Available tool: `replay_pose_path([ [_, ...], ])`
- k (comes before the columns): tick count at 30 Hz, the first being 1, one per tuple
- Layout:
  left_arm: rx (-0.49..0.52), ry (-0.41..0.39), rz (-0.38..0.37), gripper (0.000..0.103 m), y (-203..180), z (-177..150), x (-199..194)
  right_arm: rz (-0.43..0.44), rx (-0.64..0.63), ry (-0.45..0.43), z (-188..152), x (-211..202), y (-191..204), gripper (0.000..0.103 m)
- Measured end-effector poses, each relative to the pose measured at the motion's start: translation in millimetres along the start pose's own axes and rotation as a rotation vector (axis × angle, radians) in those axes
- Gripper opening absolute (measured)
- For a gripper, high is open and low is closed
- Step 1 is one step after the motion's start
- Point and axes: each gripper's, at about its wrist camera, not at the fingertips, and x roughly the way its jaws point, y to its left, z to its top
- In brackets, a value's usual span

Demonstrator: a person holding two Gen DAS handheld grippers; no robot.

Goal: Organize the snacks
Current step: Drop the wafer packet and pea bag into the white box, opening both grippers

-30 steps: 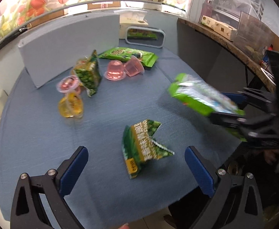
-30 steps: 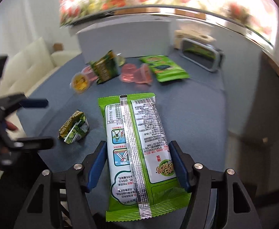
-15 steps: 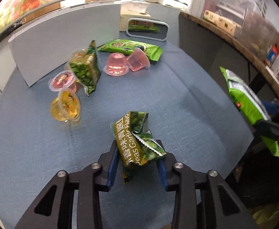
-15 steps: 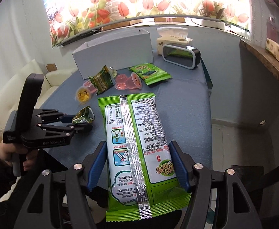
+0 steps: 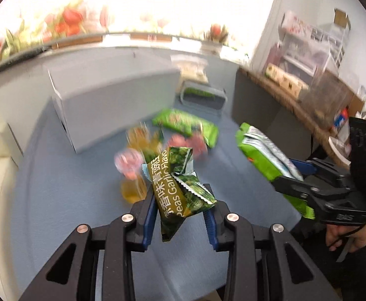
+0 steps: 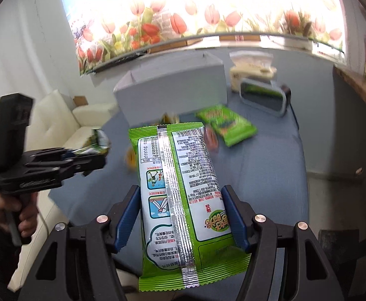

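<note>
I am holding a small crumpled dark-green foil packet of garlic peas (image 5: 180, 188) in my left gripper (image 5: 180, 215), its blue pads pinching the packet's lower half, so the packet is standing up and clear of the blue-grey tablecloth (image 5: 65, 200). My right gripper (image 6: 183, 215) is clamping a long bright-green plastic snack bag (image 6: 180, 188) by its long sides, the bag's length running straight ahead from the jaws. The landmark is a grey rectangular cardboard box (image 5: 112, 105) standing at the far side of the cloth. The box is lying ahead of both grippers, beyond a blurred cluster of jelly cups (image 5: 132, 165). Seen from the right, my left gripper (image 6: 92, 160) appears nearer the box. I judge the box the likely drop point.
</note>
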Motion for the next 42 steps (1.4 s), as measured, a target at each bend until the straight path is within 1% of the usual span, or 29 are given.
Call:
replay_pose_path([
  [2, 0.000, -0.039, 0.026, 0.037, 10, 18, -5, 0.008, 0.006, -0.020, 24, 7, 3, 0.070],
  [3, -0.007, -0.062, 0.033, 0.037, 16, 29, -8, 0.009, 0.000, -0.039, 41, 13, 5, 0.070],
  [5, -0.025, -0.101, 0.027, 0.037, 31, 56, -8, -0.002, -0.018, -0.057, 70, 24, 9, 0.070],
  [7, -0.039, -0.136, 0.044, 0.037, 45, 82, -10, -0.018, -0.031, -0.079, 106, 40, 14, 0.070],
  [9, -0.055, -0.161, 0.054, 0.037, 61, 110, -7, -0.044, -0.022, -0.069, 142, 61, 18, 0.070],
  [11, -0.088, -0.164, 0.049, 0.037, 81, 138, 5, -0.052, -0.032, -0.069, 173, 84, 21, 0.070],
  [12, -0.108, -0.156, 0.053, 0.038, 92, 152, 13, -0.070, -0.040, -0.064, 182, 93, 23, 0.070],
  [13, -0.127, -0.136, 0.040, 0.038, 101, 161, 21, -0.086, -0.060, -0.058, 198, 109, 25, 0.070],
  [14, -0.154, -0.116, 0.023, 0.038, 112, 171, 30, -0.089, -0.061, -0.051, 206, 117, 25, 0.070],
  [17, -0.159, -0.112, 0.063, 0.038, 134, 190, 53, -0.060, -0.051, -0.016, 237, 155, 21, 0.070],
  [19, -0.172, -0.081, 0.070, 0.041, 149, 195, 70, -0.068, -0.065, 0.006, 250, 177, 20, 0.070],
  [20, -0.185, -0.055, 0.066, 0.042, 156, 197, 80, -0.084, -0.078, 0.013, 255, 187, 21, 0.070],
  [22, -0.182, -0.030, 0.100, 0.052, 167, 197, 96, -0.099, -0.089, 0.038, 262, 202, 19, 0.071],
  [23, -0.177, -0.031, 0.130, 0.059, 173, 196, 103, -0.106, -0.089, 0.051, 263, 208, 17, 0.075],
  [24, -0.182, -0.029, 0.138, 0.077, 177, 194, 106, -0.117, -0.095, 0.068, 265, 216, 16, 0.078],
  [25, -0.197, -0.029, 0.141, 0.087, 182, 193, 108, -0.131, -0.104, 0.077, 266, 220, 15, 0.092],
  [26, -0.217, -0.033, 0.145, 0.099, 187, 191, 108, -0.163, -0.121, 0.071, 265, 222, 15, 0.102],
  [27, -0.228, -0.050, 0.143, 0.100, 191, 189, 106, -0.212, -0.143, 0.043, 264, 221, 15, 0.103],
  [29, -0.234, -0.065, 0.125, 0.102, 194, 186, 102, -0.213, -0.129, 0.050, 261, 223, 10, 0.103],
  [31, -0.248, -0.059, 0.089, 0.102, 196, 185, 102, -0.219, -0.123, 0.050, 258, 221, 7, 0.103],
  [32, -0.250, -0.050, 0.089, 0.102, 194, 185, 103, -0.228, -0.123, 0.048, 257, 219, 7, 0.103],
  [34, -0.224, -0.051, 0.106, 0.103, 190, 184, 102, -0.230, -0.127, 0.040, 255, 216, 8, 0.103],
  [36, -0.181, -0.020, 0.152, 0.103, 184, 182, 104, -0.236, -0.125, 0.035, 253, 211, 11, 0.103],
  [37, -0.174, -0.019, 0.174, 0.103, 181, 181, 102, -0.238, -0.121, 0.029, 252, 208, 12, 0.103],
  [40, -0.158, -0.054, 0.212, 0.103, 173, 174, 87, -0.217, -0.105, 0.009, 249, 189, 15, 0.103],
  [42, -0.146, -0.078, 0.224, 0.103, 166, 169, 74, -0.180, -0.084, -0.011, 242, 169, 16, 0.103],
])
